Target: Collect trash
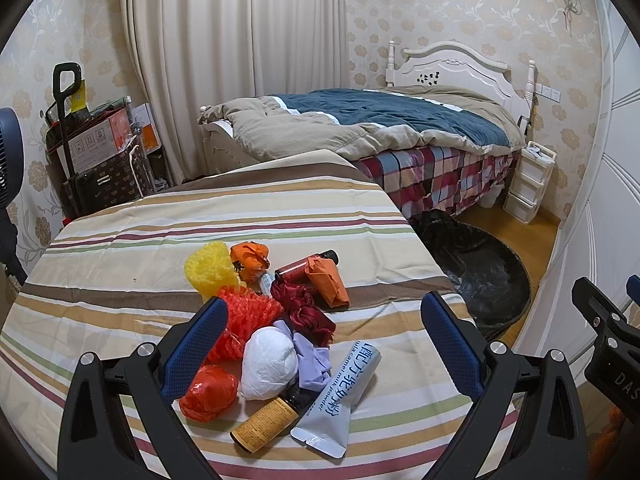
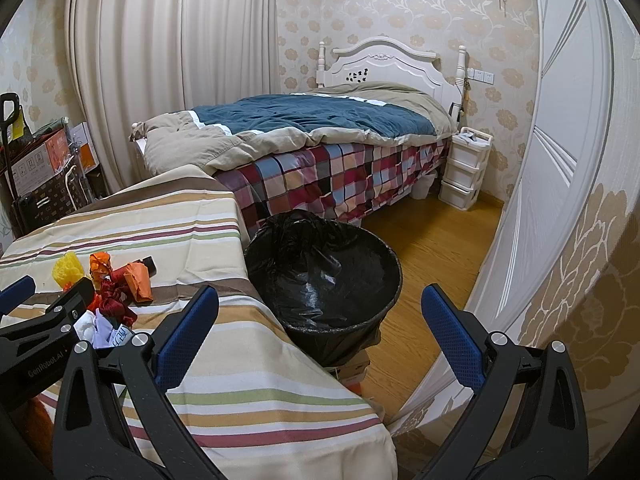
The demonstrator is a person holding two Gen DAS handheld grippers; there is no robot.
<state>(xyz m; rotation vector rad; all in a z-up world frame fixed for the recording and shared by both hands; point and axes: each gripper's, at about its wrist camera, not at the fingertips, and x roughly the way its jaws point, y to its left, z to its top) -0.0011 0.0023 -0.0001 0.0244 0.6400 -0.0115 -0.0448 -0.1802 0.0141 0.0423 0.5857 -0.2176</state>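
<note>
A pile of trash lies on the striped table [image 1: 120, 248]: a white paper ball [image 1: 269, 364], a grey-blue tube [image 1: 344, 396], an amber bottle [image 1: 266, 424], an orange plastic ball [image 1: 208, 392], orange foam net [image 1: 244, 316], yellow foam net [image 1: 210, 266], dark red ribbon [image 1: 304, 308] and orange paper [image 1: 326, 280]. My left gripper [image 1: 324, 328] is open, its jaws wide apart above the pile's near part, empty. My right gripper [image 2: 320, 320] is open and empty, over the table's right edge, facing a bin [image 2: 324, 276] lined with a black bag on the floor.
A bed [image 2: 304, 148] with a checked sheet stands behind the table and bin. A white drawer unit [image 2: 464, 168] is by the headboard. Boxes and a trolley [image 1: 92, 148] stand at the far left. A white door [image 2: 568, 160] is on the right. Wood floor [image 2: 432, 240] surrounds the bin.
</note>
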